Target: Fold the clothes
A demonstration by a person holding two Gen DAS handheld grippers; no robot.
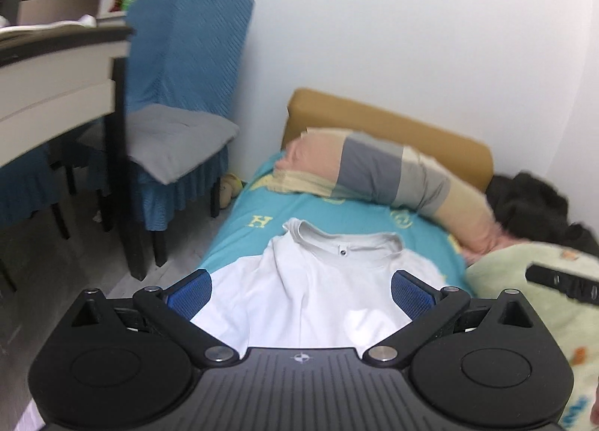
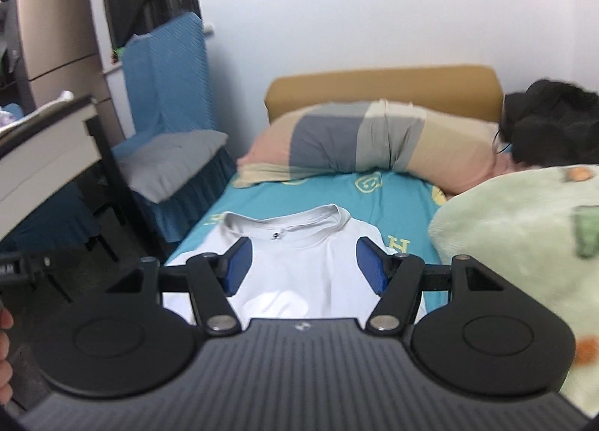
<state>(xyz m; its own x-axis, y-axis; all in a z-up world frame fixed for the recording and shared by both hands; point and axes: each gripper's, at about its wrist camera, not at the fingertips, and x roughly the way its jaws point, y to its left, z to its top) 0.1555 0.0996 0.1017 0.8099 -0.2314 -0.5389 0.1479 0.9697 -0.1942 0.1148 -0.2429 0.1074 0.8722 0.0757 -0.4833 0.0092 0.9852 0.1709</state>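
A white T-shirt [image 1: 318, 281] [image 2: 299, 274] lies flat on the teal bed sheet [image 1: 299, 210] [image 2: 393, 202], collar toward the pillow, with a long crease down its middle. My left gripper [image 1: 301, 277] hovers above the shirt, its blue pads [image 1: 189, 296] spread wide with nothing between them. Beside it, my right gripper [image 2: 302, 247] also hangs over the shirt below the collar, open and empty. A black edge of the right gripper [image 1: 561, 281] shows at the right of the left wrist view. The lower part of the shirt is hidden behind the gripper bodies.
A striped pillow [image 2: 355, 139] lies against the tan headboard [image 2: 382, 86]. A pale green blanket [image 2: 505, 225] is heaped on the right, with a black fluffy heap [image 2: 554, 120] behind it. Left of the bed stand a blue-covered chair [image 1: 187, 75] and a table [image 1: 56, 68].
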